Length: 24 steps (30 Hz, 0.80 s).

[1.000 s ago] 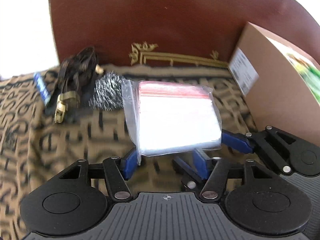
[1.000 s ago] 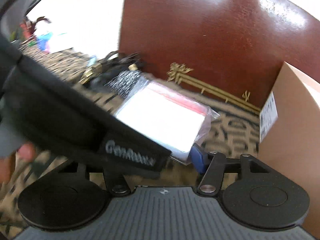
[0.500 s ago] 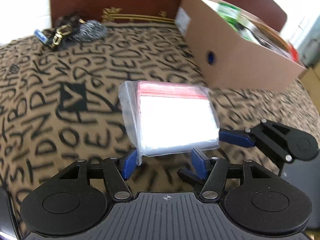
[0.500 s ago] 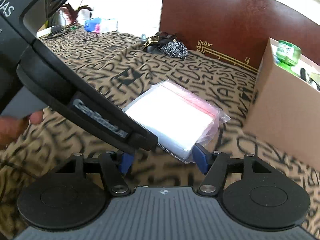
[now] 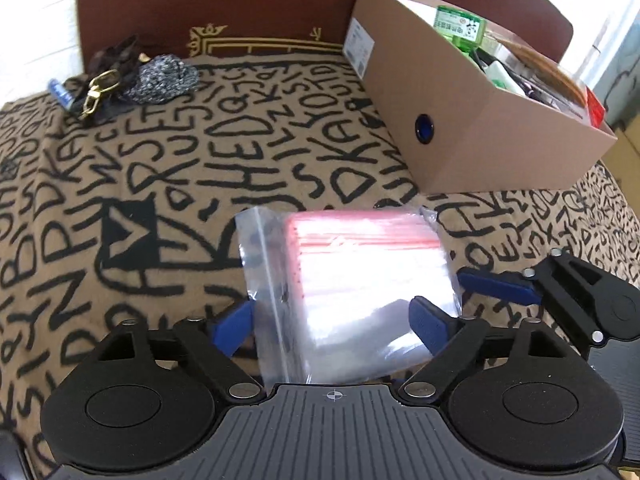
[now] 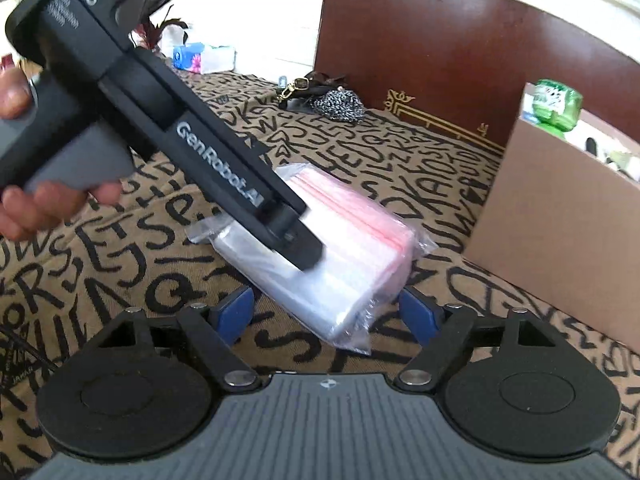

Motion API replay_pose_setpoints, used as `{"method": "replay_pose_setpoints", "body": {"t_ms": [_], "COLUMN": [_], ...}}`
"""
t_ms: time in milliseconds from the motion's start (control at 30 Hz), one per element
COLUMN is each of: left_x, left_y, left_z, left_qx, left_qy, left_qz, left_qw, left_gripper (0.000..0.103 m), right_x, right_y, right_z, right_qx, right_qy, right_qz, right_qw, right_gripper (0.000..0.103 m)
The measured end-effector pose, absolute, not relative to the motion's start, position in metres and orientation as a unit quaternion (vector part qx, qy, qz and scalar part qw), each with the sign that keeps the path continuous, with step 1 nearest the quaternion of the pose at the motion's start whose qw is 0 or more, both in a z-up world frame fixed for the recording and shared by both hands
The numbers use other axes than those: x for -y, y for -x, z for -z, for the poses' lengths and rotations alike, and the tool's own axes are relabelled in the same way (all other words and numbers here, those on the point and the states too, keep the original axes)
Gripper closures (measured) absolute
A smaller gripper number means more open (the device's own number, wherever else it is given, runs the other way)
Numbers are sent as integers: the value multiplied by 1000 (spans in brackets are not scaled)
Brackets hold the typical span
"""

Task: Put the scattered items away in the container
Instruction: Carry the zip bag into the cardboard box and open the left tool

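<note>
- The lettered cloth [image 5: 240,140] is soft, tan and printed with black letters. It gives no firm support, so I judge the packet should be carried clear of it and not dragged.
- A dark polished wooden panel [image 5: 240,0] with gold trim stands behind the cloth.
- The cardboard box [image 5: 480,140] is the container. It has plain matte walls and an open top and already holds a good deal, including a green bottle [image 5: 460,26]. It sits ahead and to my right, well apart from the packet.
- The packet of zip bags [image 5: 360,280] is a thick, squarish stack in slippery clear film with red seal strips and a loose flap on one side. It looks to be off the cloth, between my fingers.
- My left gripper [image 5: 330,314] is clamped across the packet's width. I should keep the squeeze on the stack, not the flap, and come in over the box's near wall before letting go.
- My right gripper [image 6: 326,308] is spread wide with nothing in it, and the packet's corner sits just ahead of it.
- Far left lie a steel-wool scourer [image 5: 164,76] and a dark strap with a gold clasp [image 5: 100,84], touching each other and not yet tidied.
</note>
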<state>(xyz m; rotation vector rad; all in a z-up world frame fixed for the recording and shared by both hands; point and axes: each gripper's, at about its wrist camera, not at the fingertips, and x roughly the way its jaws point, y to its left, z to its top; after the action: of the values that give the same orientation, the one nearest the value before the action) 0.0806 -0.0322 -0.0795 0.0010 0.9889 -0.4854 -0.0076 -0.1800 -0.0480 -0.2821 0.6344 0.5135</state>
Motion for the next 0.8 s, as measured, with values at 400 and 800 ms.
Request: {"method": "replay_pose_setpoints", "body": {"t_ms": [400,800], "left_x": [47,66], "left_y": [-80,-40], "left_z": [77,29], "left_qx": [-467,-416], "left_qy": [-28,-53], "left_qz": [249,249], "left_qw": [848,873], "left_gripper": [31,34], "right_x": [183,198], "right_y": [-3,30], "right_z": [52,16], "right_qx": [-318,-286], "right_qy": [104,98], "right_qz": [-272,-251], "right_qw": [902,920], "right_gripper": [31,40]}}
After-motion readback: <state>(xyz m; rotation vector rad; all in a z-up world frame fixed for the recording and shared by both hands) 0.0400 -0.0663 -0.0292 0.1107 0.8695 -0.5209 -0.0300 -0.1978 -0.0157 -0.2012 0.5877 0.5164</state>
